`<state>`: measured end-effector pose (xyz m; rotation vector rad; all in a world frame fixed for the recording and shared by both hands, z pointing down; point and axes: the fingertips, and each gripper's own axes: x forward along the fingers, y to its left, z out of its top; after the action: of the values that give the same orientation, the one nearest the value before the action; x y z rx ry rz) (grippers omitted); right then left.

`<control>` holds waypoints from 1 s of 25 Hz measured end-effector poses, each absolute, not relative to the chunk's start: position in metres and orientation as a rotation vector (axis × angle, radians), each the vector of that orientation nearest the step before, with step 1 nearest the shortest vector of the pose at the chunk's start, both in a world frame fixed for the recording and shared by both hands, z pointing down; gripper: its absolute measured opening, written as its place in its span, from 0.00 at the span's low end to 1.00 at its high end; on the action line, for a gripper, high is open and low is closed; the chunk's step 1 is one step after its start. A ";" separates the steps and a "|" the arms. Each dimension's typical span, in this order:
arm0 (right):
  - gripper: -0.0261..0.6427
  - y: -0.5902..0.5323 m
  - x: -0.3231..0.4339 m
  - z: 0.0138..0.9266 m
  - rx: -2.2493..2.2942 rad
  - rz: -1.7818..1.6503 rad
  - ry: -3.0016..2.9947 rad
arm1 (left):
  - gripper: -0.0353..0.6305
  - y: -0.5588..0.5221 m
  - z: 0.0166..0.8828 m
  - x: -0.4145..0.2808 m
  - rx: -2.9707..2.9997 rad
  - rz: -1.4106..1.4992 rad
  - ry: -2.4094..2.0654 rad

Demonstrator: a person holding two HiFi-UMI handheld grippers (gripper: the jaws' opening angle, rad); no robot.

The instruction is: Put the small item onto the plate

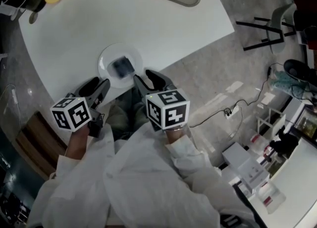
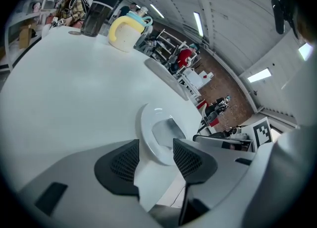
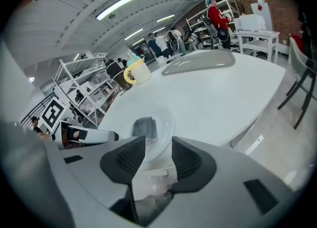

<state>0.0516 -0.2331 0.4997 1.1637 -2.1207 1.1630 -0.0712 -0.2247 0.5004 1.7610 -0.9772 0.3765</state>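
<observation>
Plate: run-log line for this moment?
small item: on plate | left hand-held gripper: open, empty | right hand-held gripper: open, empty | step: placed

Bright ceiling strip lights (image 3: 117,5) wash the white table (image 1: 148,21); fisheye views darken at corners.

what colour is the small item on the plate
The small item is dark grey; clearest in the head view.

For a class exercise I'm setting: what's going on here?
A person holds a gripper in each hand at the edge of a white table. The small dark item lies on the plate. The left gripper and the right gripper hover just short of the plate, jaws apart and empty, so the placing looks done.
</observation>
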 end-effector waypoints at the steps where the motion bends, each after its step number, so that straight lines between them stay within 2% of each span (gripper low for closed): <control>1: 0.27 -0.233 0.052 0.502 1.165 1.181 -2.114 | 0.35 -0.225 0.502 -0.071 1.755 0.377 -0.973; 25: 0.27 -0.235 0.047 0.518 1.226 1.435 -2.055 | 0.34 -0.237 0.506 -0.071 1.643 0.224 -0.958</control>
<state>0.0465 -0.2353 0.5185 1.2265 -2.0555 1.4348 -0.0707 -0.2372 0.5062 1.6435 -0.9579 0.2245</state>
